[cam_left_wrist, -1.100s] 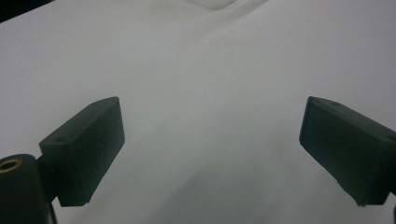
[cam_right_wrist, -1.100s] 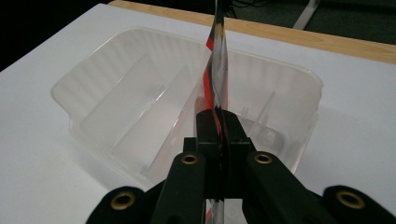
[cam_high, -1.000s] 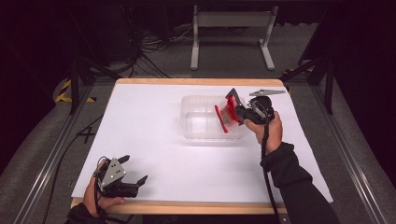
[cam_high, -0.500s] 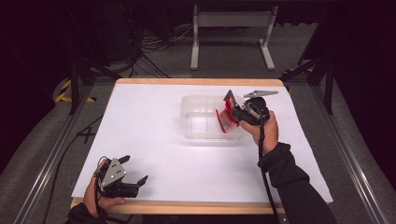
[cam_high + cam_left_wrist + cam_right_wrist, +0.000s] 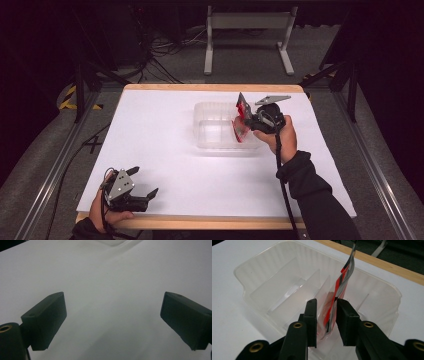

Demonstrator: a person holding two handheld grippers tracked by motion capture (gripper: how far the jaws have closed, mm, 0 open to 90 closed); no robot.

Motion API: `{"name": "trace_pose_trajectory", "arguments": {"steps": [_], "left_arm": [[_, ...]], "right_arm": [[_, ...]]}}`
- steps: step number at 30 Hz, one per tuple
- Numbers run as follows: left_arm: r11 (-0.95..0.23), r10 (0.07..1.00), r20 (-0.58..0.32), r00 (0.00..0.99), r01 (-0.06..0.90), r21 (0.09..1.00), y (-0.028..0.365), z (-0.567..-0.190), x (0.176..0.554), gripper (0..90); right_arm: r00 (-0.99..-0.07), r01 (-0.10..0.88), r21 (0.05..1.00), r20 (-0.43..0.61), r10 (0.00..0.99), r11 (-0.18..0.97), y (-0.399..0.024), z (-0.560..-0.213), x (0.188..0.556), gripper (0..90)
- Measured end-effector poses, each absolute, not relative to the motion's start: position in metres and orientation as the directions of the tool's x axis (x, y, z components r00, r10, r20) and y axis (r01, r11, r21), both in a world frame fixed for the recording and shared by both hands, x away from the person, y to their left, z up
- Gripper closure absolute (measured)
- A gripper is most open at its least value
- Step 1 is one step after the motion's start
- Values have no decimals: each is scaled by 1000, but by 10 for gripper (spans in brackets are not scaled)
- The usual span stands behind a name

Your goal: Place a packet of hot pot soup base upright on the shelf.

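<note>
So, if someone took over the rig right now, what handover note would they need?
Right gripper: over the clear tray, fingers have just been opening; the red packet stands between them, upright in a tray slot, with a gap showing on at least one side.
Left gripper: open, holding nothing, at the near left of the table.
Done: packet brought into the tray, grip loosening.
Left: finish the release, draw the right gripper back, check the packet stays in its slot.
</note>
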State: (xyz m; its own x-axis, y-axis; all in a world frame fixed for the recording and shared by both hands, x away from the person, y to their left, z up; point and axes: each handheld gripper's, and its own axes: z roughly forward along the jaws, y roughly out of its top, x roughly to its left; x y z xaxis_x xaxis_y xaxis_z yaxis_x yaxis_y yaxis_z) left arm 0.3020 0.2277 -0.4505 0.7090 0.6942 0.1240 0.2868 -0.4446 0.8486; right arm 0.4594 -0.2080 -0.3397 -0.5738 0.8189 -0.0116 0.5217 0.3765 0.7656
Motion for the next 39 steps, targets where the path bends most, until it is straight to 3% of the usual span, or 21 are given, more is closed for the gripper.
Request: {"name": "trace_pose_trajectory", "arguments": {"steps": [17,39], "left_arm": [[-448,694,126,709,289,846,228,-451,302,75],[-452,694,127,708,291,843,227,-451,302,75]], "right_arm": [[-586,522,750,-30,810,406,-216,-334,456,650],[-613,495,753,-50,788,433,-226,-325,439,664]]}}
